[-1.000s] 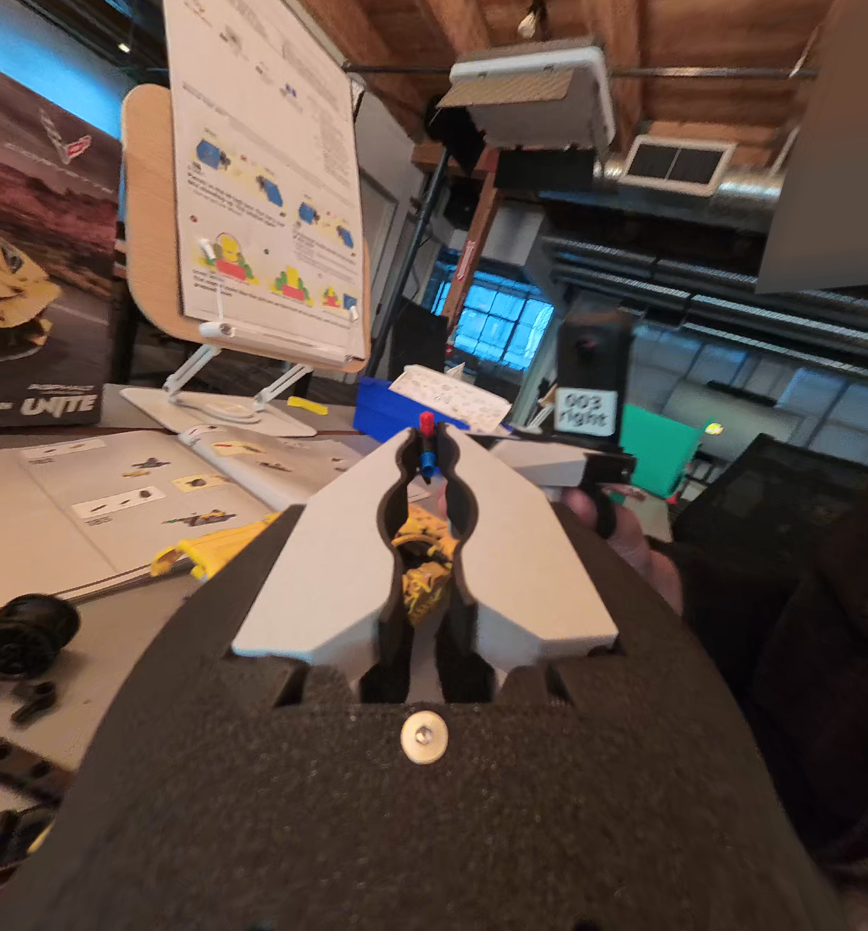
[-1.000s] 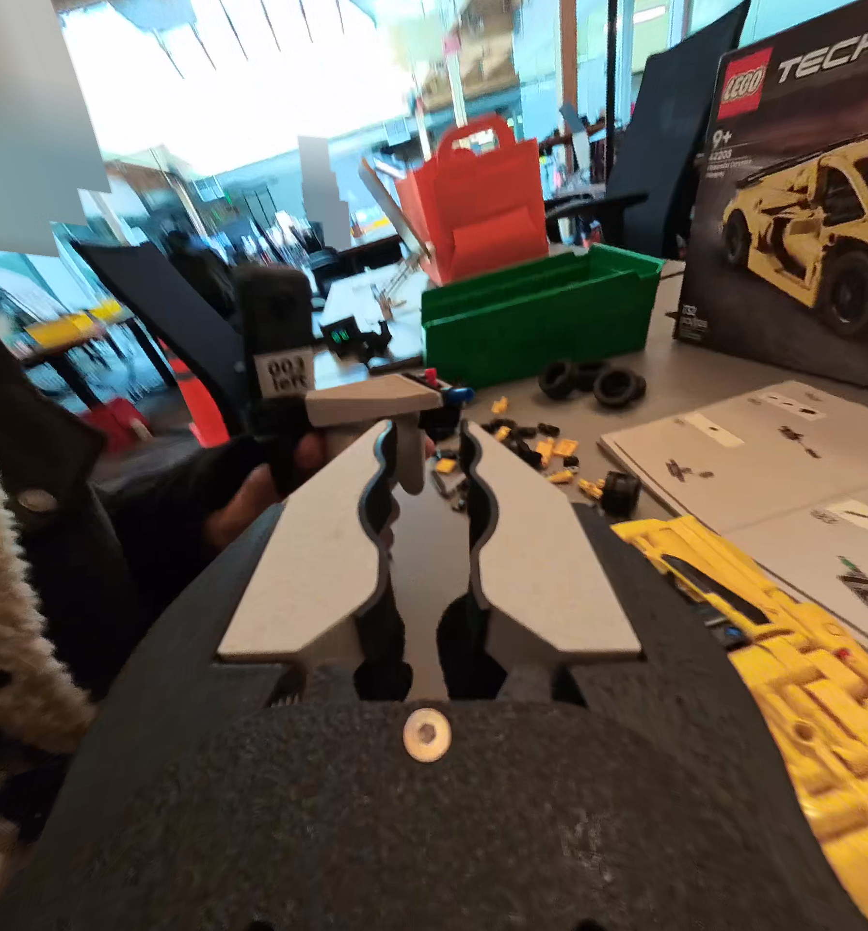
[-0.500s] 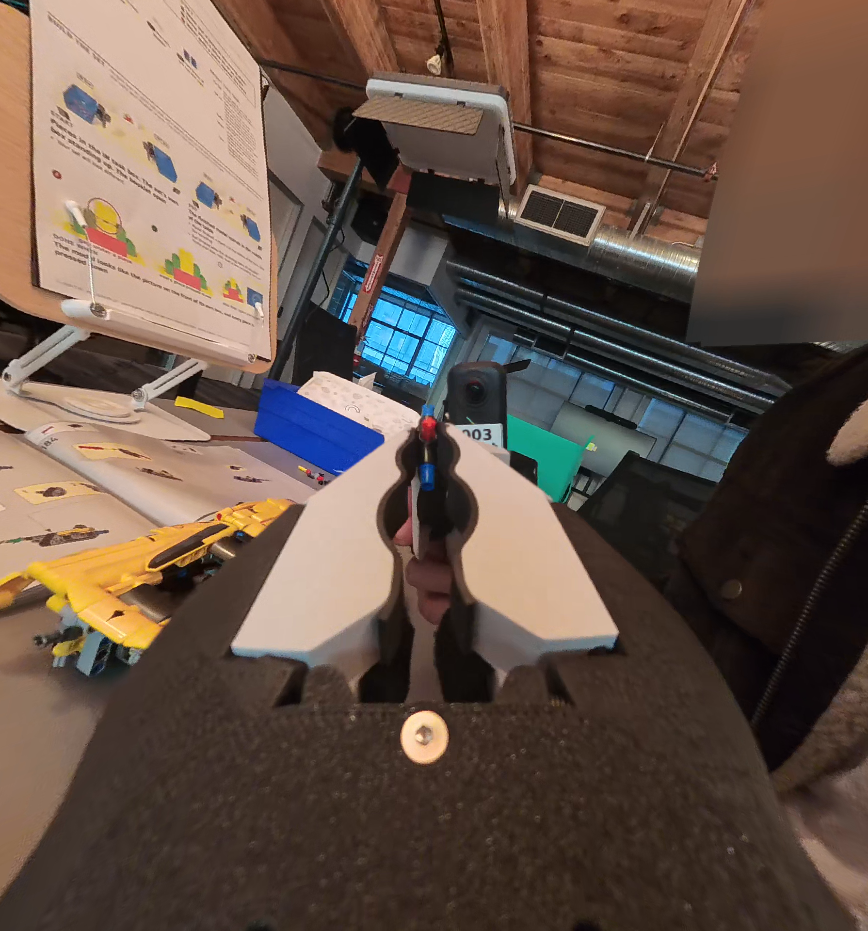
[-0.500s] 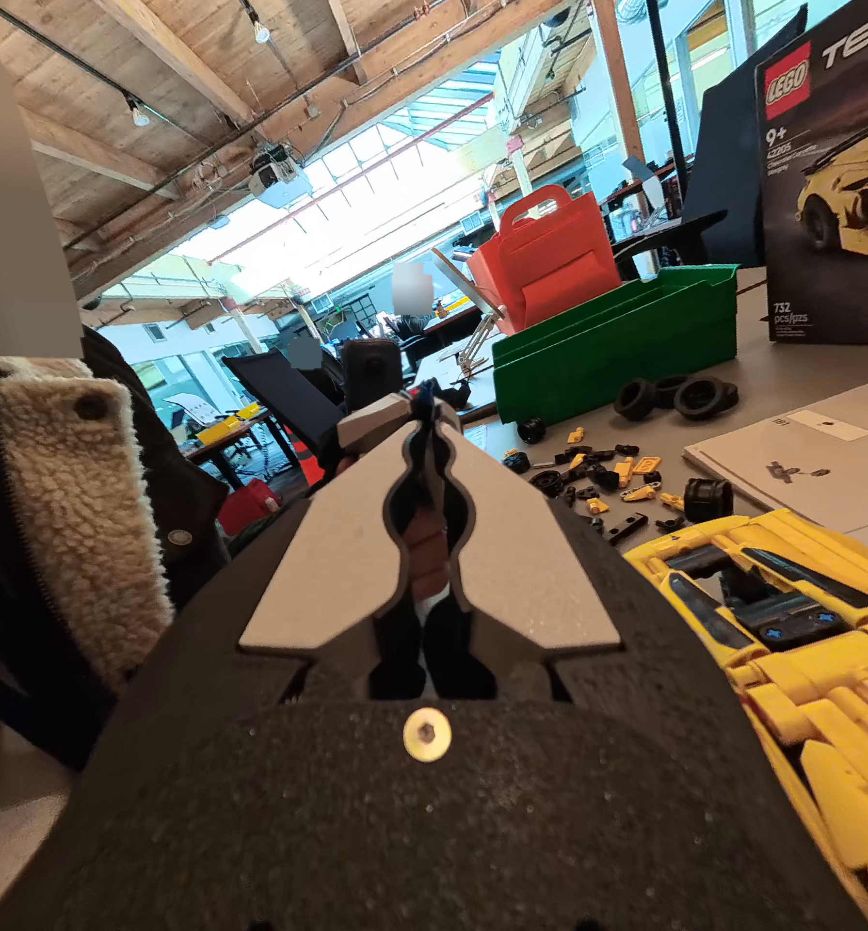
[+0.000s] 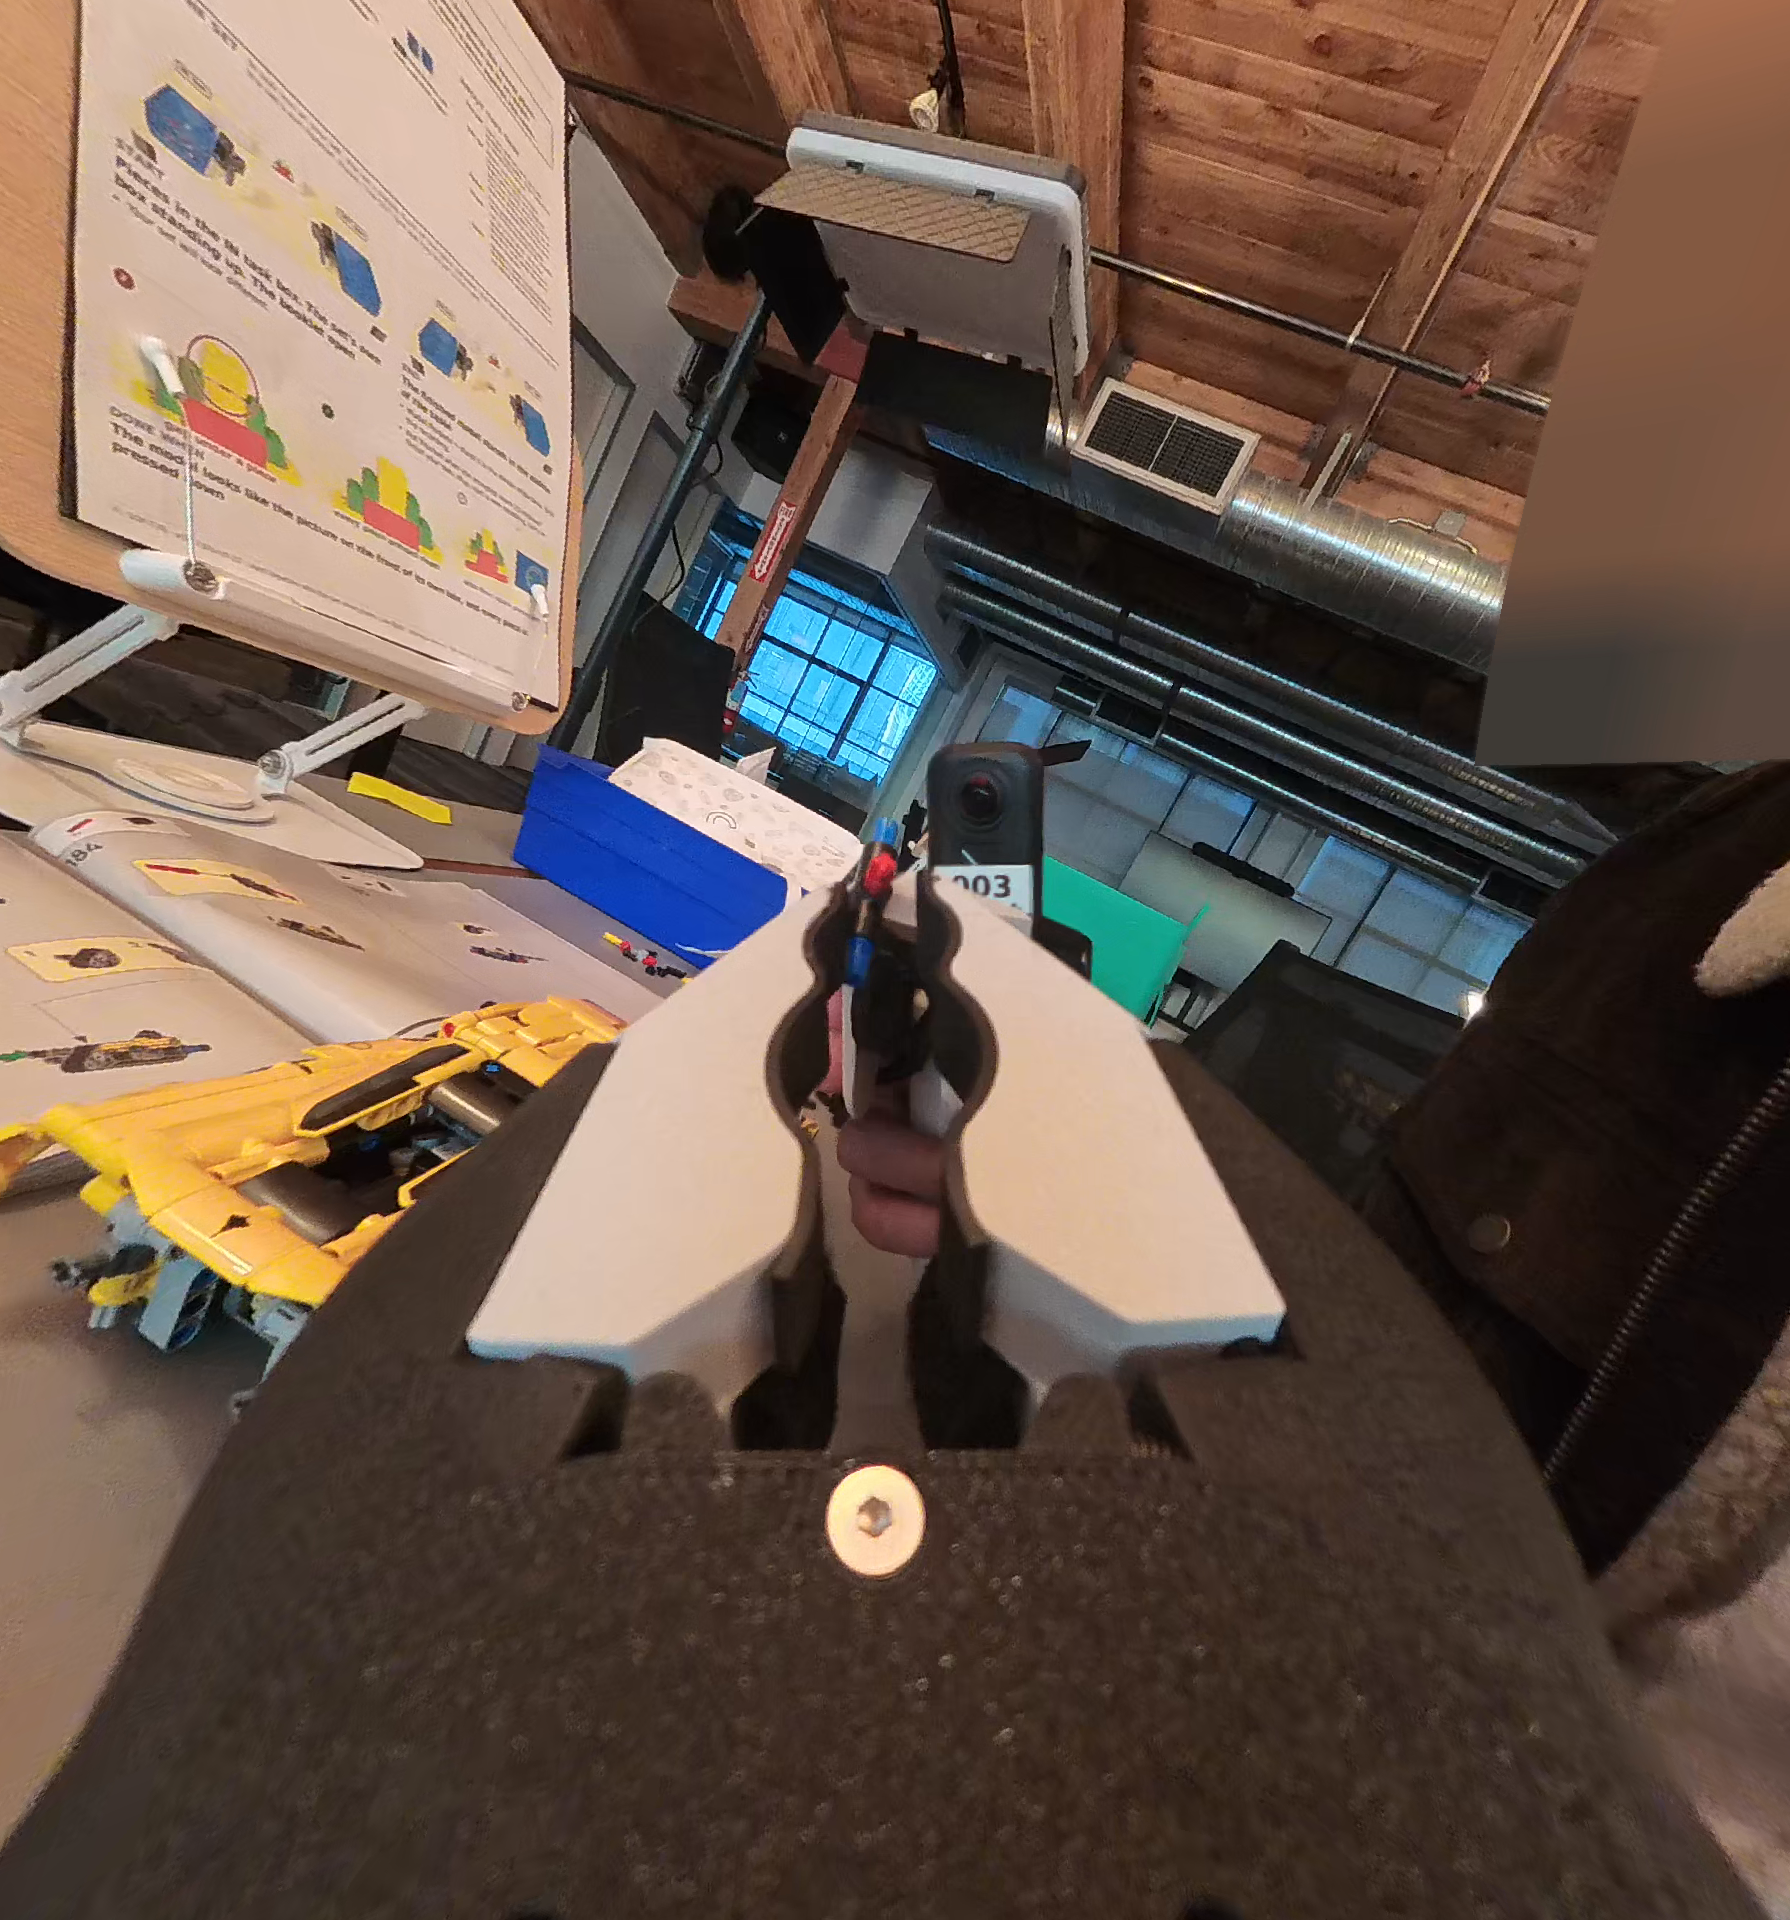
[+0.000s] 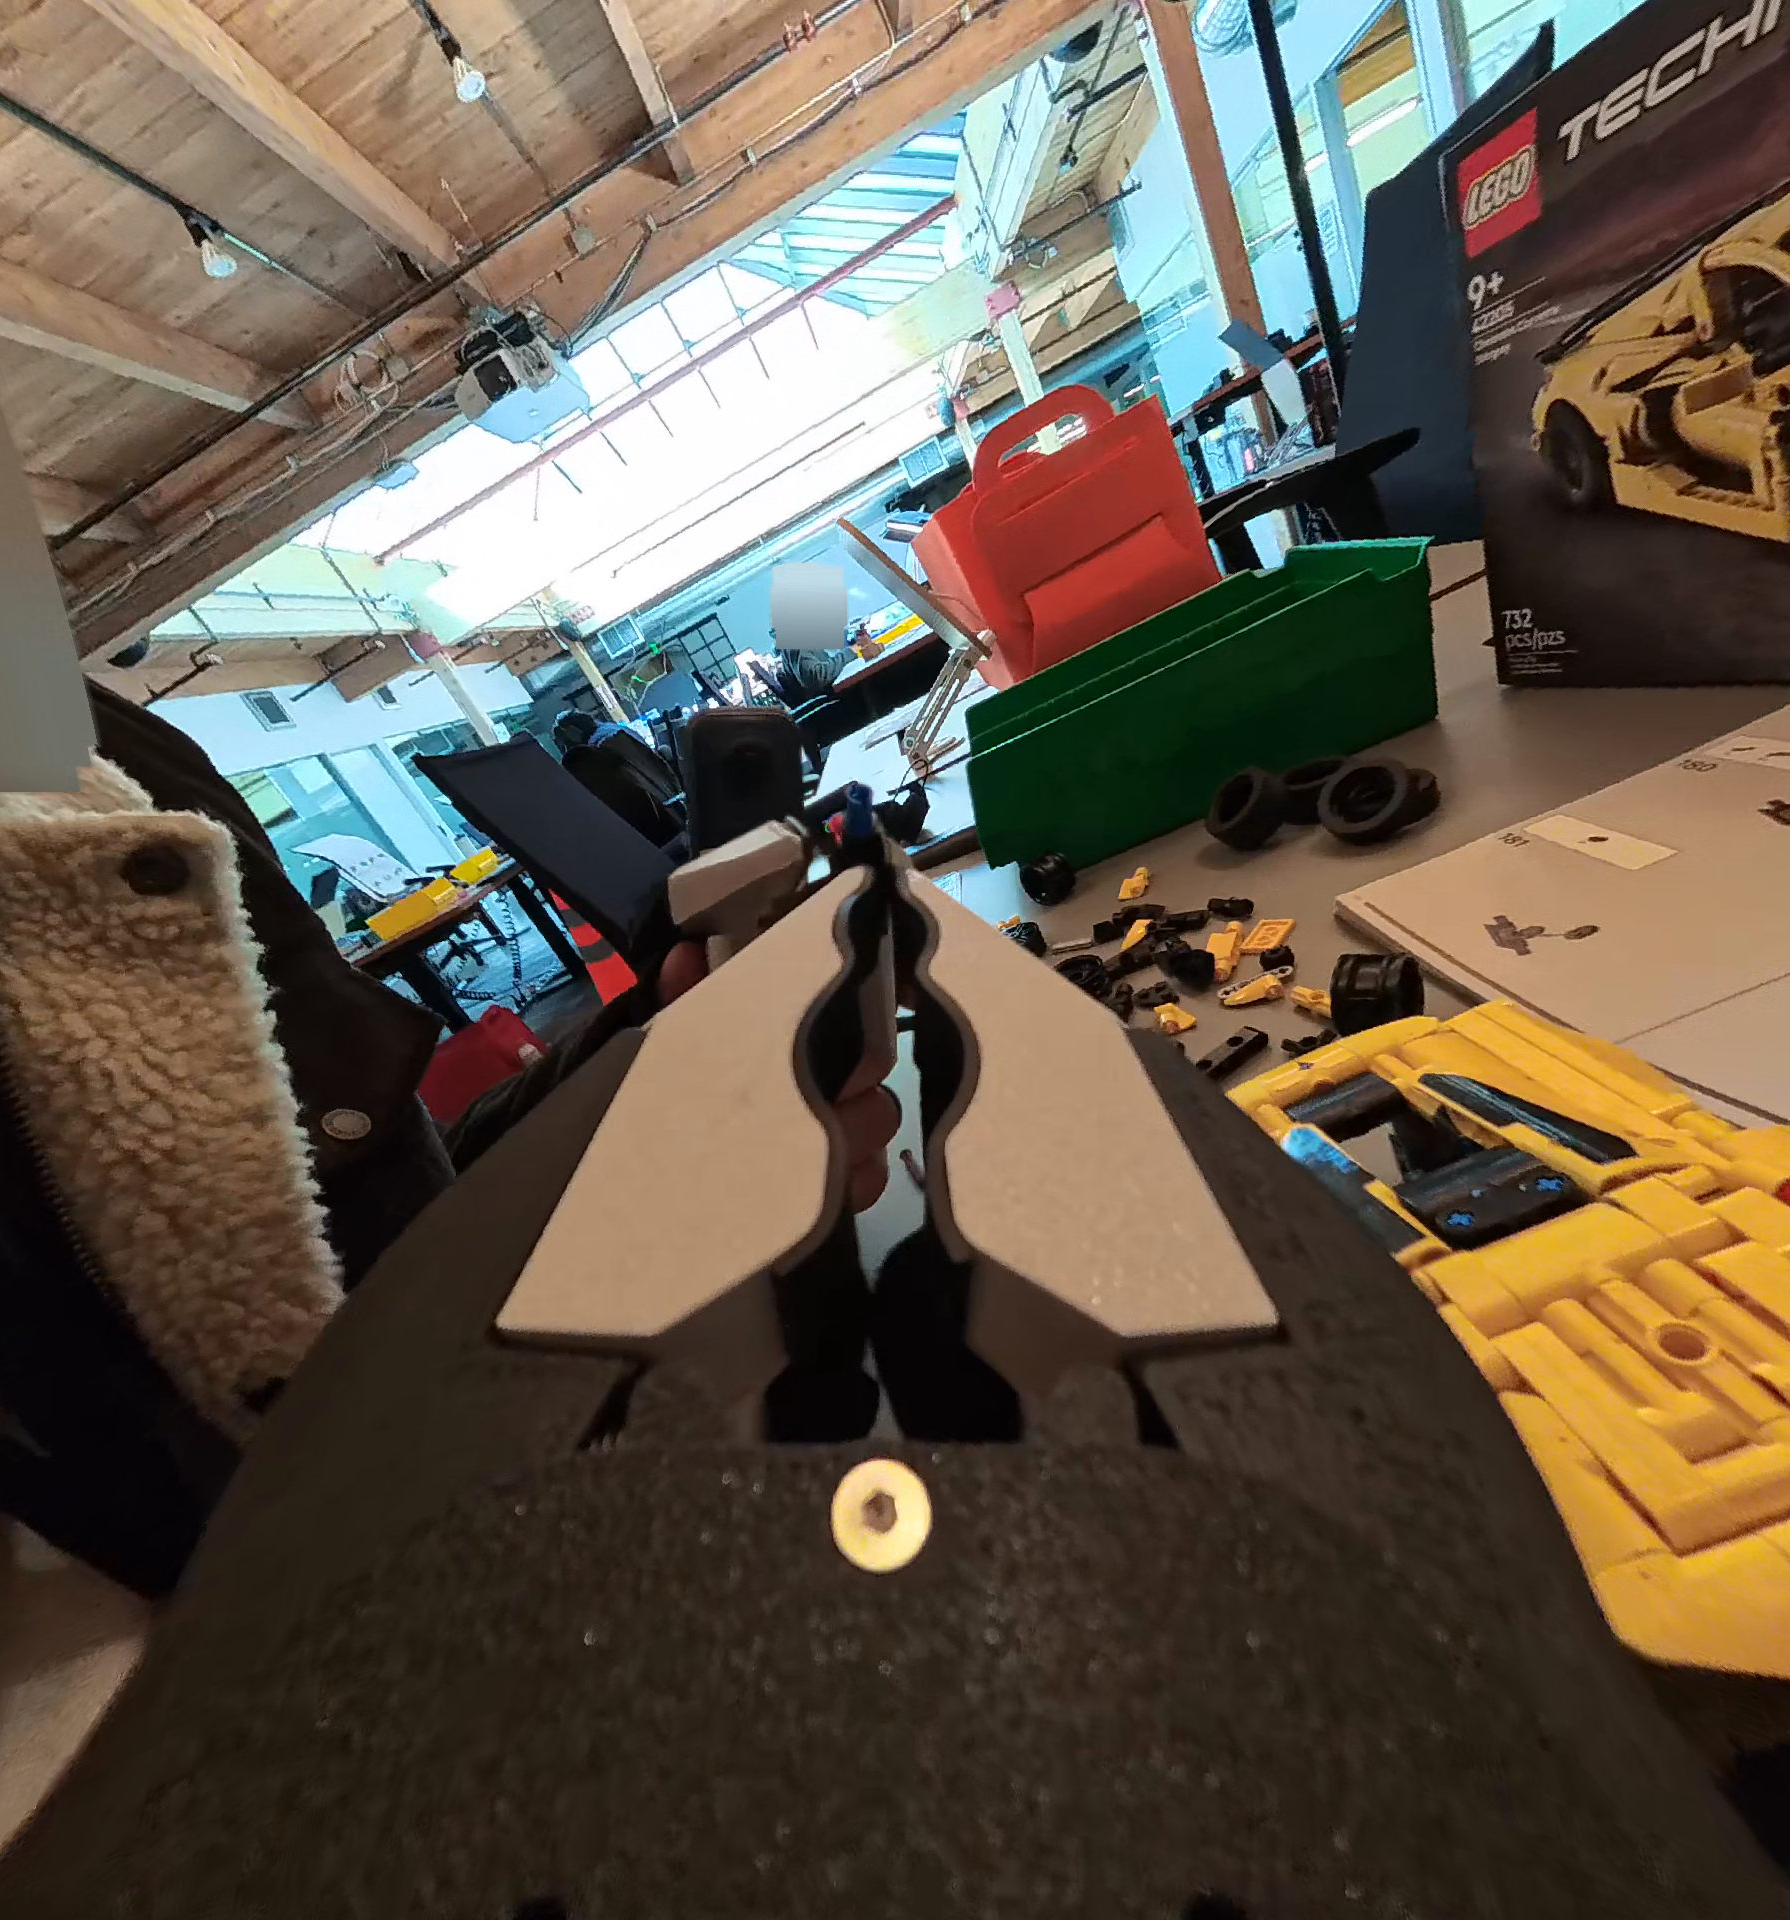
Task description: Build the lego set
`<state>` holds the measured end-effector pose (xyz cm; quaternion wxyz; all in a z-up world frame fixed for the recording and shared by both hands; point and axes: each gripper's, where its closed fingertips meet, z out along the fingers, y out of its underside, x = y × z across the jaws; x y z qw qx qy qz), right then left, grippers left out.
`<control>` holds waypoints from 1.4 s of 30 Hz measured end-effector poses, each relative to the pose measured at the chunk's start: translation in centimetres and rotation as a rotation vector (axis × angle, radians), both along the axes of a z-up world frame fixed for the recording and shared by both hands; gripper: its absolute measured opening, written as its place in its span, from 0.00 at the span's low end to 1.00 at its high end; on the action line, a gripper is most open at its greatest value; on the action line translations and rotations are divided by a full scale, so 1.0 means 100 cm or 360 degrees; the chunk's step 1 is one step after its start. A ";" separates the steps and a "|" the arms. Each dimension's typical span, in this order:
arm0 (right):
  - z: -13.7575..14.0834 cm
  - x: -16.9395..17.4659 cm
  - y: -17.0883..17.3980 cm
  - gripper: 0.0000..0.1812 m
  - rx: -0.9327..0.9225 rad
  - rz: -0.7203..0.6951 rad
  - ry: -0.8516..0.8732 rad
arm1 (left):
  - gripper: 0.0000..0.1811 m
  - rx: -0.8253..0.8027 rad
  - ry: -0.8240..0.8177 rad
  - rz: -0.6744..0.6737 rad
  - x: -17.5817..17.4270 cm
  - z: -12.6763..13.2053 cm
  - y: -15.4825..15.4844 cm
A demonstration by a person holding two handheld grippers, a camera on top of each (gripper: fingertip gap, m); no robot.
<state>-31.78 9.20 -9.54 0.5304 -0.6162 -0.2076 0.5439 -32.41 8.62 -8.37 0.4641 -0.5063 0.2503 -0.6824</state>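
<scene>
In the left wrist view, we see the left gripper raised off the table and tilted upward, so rafters and ducts fill the upper frame. Its fingers are clenched almost together on a thin pin with a red knob and blue sleeve, held upright at the tips at frame centre. Just behind the tips, facing us, is the right gripper, its camera above and the holder's hand showing through the gap between our fingers. The yellow car lies on the table at centre left, with the open booklet beyond it, a blue bin at centre and a sheet on a stand at upper left. A dark jacket sleeve fills the right edge.

In the right wrist view, the right gripper is likewise lifted and tipped up. Its fingers are nearly closed; a blue tip of the pin stands just above them, but we cannot tell whether they grip it. The left gripper meets them from the left, tips touching or nearly so. The car lies at lower right, loose parts and tyres on the table beyond, then a green bin, a red bag and the set's box at upper right.
</scene>
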 end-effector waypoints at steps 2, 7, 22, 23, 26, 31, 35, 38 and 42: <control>0.000 0.003 0.000 0.00 -0.0053 0.0022 0.0033 | 0.06 -0.0008 -0.0008 -0.0006 0.000 0.000 0.000; 0.002 0.009 0.000 0.00 -0.0126 0.0057 0.0120 | 0.06 0.0001 0.0019 0.0005 0.001 -0.002 0.000; -0.013 0.024 -0.024 0.00 -0.0678 0.0592 0.0173 | 0.09 0.0015 0.0096 -0.0295 0.019 -0.009 -0.025; -0.018 0.023 -0.025 0.00 -0.0692 0.0594 0.0125 | 0.09 0.0033 0.0139 -0.0289 0.022 -0.012 -0.026; -0.024 0.017 -0.031 0.00 -0.0713 0.0649 0.0067 | 0.09 0.0047 0.0218 -0.0239 0.025 -0.019 -0.023; -0.028 0.019 -0.024 0.00 -0.0729 0.0576 0.0077 | 0.03 0.0006 0.0233 -0.0250 0.024 -0.023 -0.021; -0.029 0.022 -0.015 0.00 -0.0728 0.0482 0.0100 | 0.05 -0.0044 0.0256 -0.0218 0.024 -0.027 -0.014; -0.023 0.027 -0.006 0.00 -0.0729 0.0400 0.0209 | 0.10 -0.0079 0.0333 -0.0211 0.029 -0.037 -0.012; -0.022 0.026 -0.006 0.00 -0.0728 0.0393 0.0232 | 0.11 -0.0032 0.0411 -0.0215 0.034 -0.042 -0.016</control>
